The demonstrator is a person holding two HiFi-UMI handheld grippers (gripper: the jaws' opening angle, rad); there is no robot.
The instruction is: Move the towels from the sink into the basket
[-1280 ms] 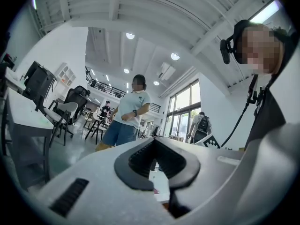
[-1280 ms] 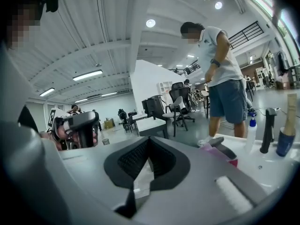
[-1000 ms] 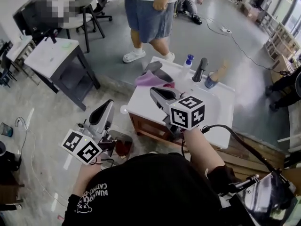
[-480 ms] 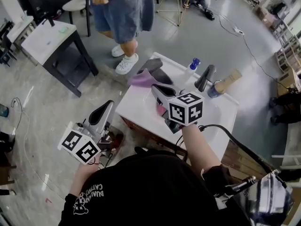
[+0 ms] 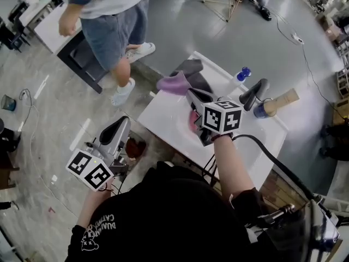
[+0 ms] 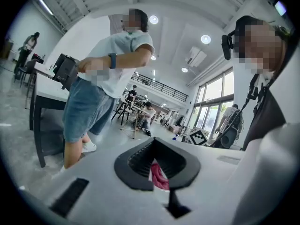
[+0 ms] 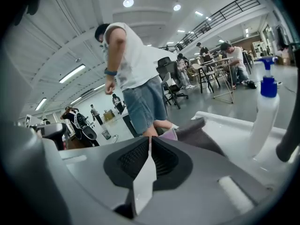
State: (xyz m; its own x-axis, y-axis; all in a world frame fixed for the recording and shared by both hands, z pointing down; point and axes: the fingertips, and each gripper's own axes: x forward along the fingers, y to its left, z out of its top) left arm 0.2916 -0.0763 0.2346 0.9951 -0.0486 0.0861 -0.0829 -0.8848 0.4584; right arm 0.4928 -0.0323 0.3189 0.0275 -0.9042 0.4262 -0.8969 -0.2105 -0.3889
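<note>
Now, over the white rectangular sink (image 5: 158, 112), we judge the reach calls for parting the right gripper's (image 7: 150, 142) jaws first. They should then dip onto the crumpled pink towel (image 5: 193, 122) just beneath them and pinch a thick fold. The mauve towel (image 7: 169, 135) and dark grey towel (image 7: 199, 128) drape the rim just beyond the tips. Both pairs of jaws are pressed together and empty. The left gripper's (image 6: 153, 142) jaws point level towards the pink towel, well short of it.
</note>
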